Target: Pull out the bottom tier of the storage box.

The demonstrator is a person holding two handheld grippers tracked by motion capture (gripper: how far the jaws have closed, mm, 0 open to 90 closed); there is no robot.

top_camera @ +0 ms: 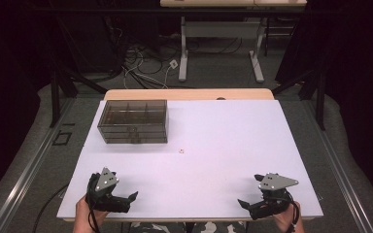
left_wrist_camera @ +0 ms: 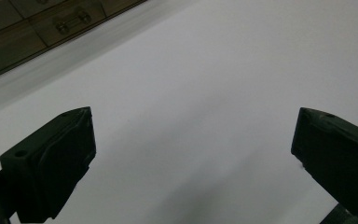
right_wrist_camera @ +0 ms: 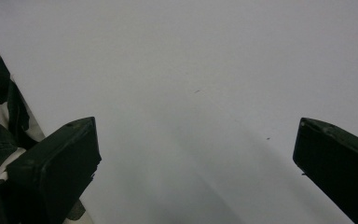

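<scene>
Both black two-jaw grippers rest at the table's near edge, the left gripper (top_camera: 132, 196) and the right gripper (top_camera: 242, 204) each gaping wide and holding nothing. Nearest them, a tiny pale object (top_camera: 181, 151) lies mid-table; what it is I cannot tell. Picking it up would call for a slow, centred approach. Beyond, a smoky translucent plastic drawer box (top_camera: 133, 121) sits at the far left corner of the white table (top_camera: 233, 131). Cables trail across the grey floor (top_camera: 213, 73) behind.
</scene>
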